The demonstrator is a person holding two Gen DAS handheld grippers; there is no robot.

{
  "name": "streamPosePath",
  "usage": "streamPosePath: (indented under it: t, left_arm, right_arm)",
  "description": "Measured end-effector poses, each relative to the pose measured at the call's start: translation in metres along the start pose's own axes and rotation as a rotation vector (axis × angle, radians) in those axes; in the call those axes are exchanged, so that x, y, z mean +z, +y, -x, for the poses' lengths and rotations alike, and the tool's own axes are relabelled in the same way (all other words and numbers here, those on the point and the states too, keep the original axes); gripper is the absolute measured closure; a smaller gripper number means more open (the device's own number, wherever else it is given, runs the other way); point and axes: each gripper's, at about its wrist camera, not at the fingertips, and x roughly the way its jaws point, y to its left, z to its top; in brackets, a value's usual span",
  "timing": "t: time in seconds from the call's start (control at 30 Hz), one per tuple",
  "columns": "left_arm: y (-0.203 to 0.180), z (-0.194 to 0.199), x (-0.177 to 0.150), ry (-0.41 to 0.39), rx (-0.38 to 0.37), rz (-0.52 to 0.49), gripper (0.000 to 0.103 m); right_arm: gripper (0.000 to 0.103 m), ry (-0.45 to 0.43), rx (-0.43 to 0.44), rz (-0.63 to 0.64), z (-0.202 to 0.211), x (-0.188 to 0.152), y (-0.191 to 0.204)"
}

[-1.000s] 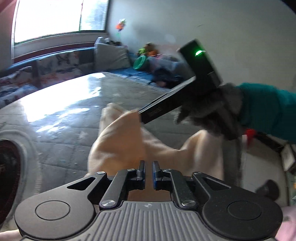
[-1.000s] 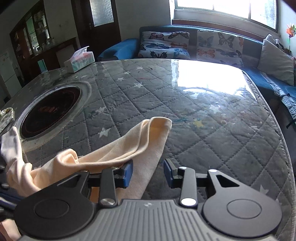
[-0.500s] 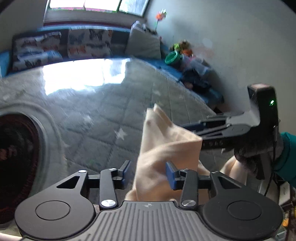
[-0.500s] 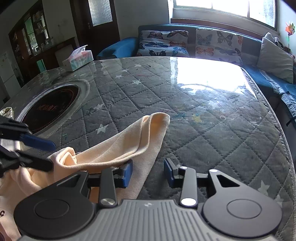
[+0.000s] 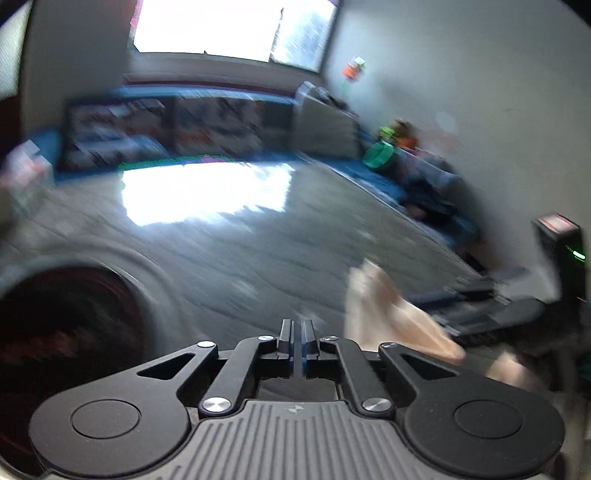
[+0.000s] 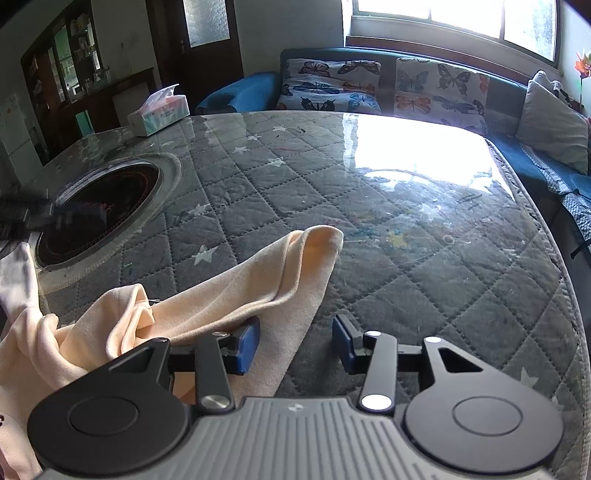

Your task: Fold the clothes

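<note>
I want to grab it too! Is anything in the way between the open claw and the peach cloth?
No, nothing visible. The right claw is open, and the peach cloth already lies against its left finger on the quilted table.

Left wrist view: camera sits behind left gripper (image 5: 297,328), low over quilted table (image 5: 229,258), looks across to window (image 5: 221,29) and sofa (image 5: 184,125). Picture blurry. Right gripper (image 5: 461,306) shows at right edge.

Right wrist view: camera sits behind right gripper (image 6: 295,343), close over table (image 6: 424,258), looks same way to sofa (image 6: 384,85) and window (image 6: 461,14). Picture sharp.

Both show peach cloth (image 6: 229,295), round black plate (image 6: 96,214) in table, bright glare, grey pillow (image 6: 554,129).
</note>
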Motion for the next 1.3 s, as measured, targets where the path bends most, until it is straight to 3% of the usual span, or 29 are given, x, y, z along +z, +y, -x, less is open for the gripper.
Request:
streamPosePath:
  t: [0.13,0.27,0.33,0.4,0.47,0.53,0.6,0.77,0.97,1.13,1.3]
  left_arm:
    - [-0.003,-0.007,-0.003,0.06,-0.079,0.031,0.099]
    - [-0.007,-0.015,-0.008,0.127,-0.17,0.065,0.089]
    - [-0.009,-0.019,-0.01,0.16,-0.216,0.082,0.072]
    - [-0.011,-0.023,-0.012,0.194,-0.262,0.099,0.065]
    - [-0.017,-0.027,-0.015,0.202,-0.277,0.082,0.069]
    - [-0.021,-0.028,-0.017,0.197,-0.287,0.058,0.096]
    - [-0.02,-0.026,-0.018,0.181,-0.282,0.041,0.099]
    - [-0.004,-0.014,-0.005,0.098,-0.176,0.026,0.1]
    - [0.032,-0.01,0.021,-0.009,0.07,0.005,0.1]
    - [0.058,-0.027,0.029,0.008,0.21,-0.028,0.1]
    - [0.078,-0.042,0.017,0.059,0.276,-0.029,0.1]
  right_arm:
    - [0.058,0.002,-0.003,0.006,0.0,0.0,0.0]
    - [0.056,0.003,-0.002,0.006,0.0,0.0,0.0]
    - [0.055,0.003,-0.003,0.007,0.0,0.0,0.0]
    - [0.055,0.004,-0.003,0.009,0.0,0.0,0.001]
    - [0.055,0.004,-0.002,0.01,0.0,0.0,0.0]
    - [0.055,0.004,-0.001,0.012,0.0,0.0,0.0]
    - [0.055,0.004,0.0,0.011,-0.001,0.0,0.0]
    - [0.055,0.004,-0.005,0.014,0.0,0.001,-0.001]
    - [0.055,0.006,-0.015,0.021,-0.001,0.003,-0.002]
    - [0.055,-0.006,-0.021,0.029,-0.002,0.01,-0.001]
    - [0.056,-0.023,-0.023,0.013,-0.009,0.026,-0.003]
